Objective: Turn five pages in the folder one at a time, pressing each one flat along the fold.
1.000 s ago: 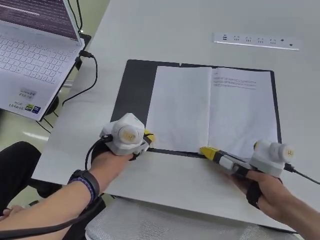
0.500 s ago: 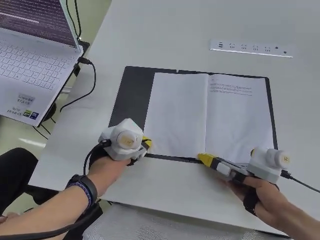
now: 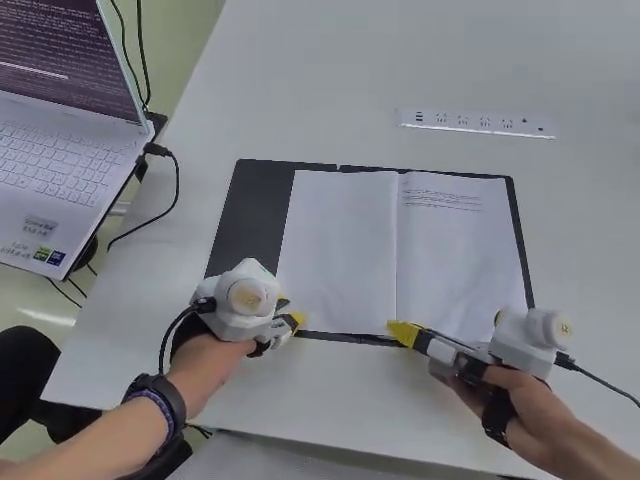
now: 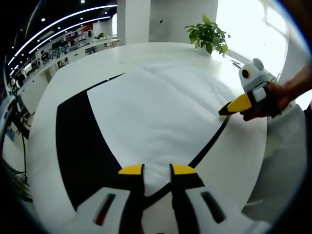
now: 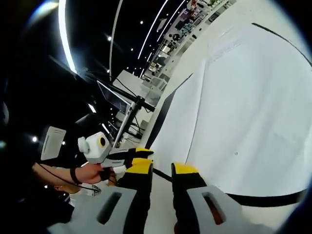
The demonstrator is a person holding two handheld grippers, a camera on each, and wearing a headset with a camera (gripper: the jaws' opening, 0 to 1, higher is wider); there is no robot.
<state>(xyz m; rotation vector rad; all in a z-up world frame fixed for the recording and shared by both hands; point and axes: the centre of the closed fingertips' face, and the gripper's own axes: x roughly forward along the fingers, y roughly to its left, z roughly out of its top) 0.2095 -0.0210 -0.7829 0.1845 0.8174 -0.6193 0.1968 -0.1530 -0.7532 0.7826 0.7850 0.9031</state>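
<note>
The black folder (image 3: 255, 210) lies open on the white table, with a blank left page (image 3: 335, 250) and a right page (image 3: 460, 260) that has a few printed lines at its top. Both pages lie flat. My left gripper (image 3: 290, 322) (image 4: 157, 169) sits at the folder's near edge by the left page's bottom corner, its jaws close together with nothing gripped. My right gripper (image 3: 397, 329) (image 5: 162, 166) rests at the near edge by the foot of the fold (image 3: 397, 250), jaws also close together. Each gripper appears in the other's view: the right gripper (image 4: 226, 109) and the left gripper (image 5: 141, 152).
An open laptop (image 3: 50, 150) stands at the far left with a black cable (image 3: 150, 200) trailing off the table edge. A white power strip (image 3: 475, 123) lies beyond the folder. A potted plant (image 4: 207, 34) stands far off.
The head camera has shifted, so the folder sits lower and further left in the picture. Both grippers stay at the folder's near edge, and no page has moved.
</note>
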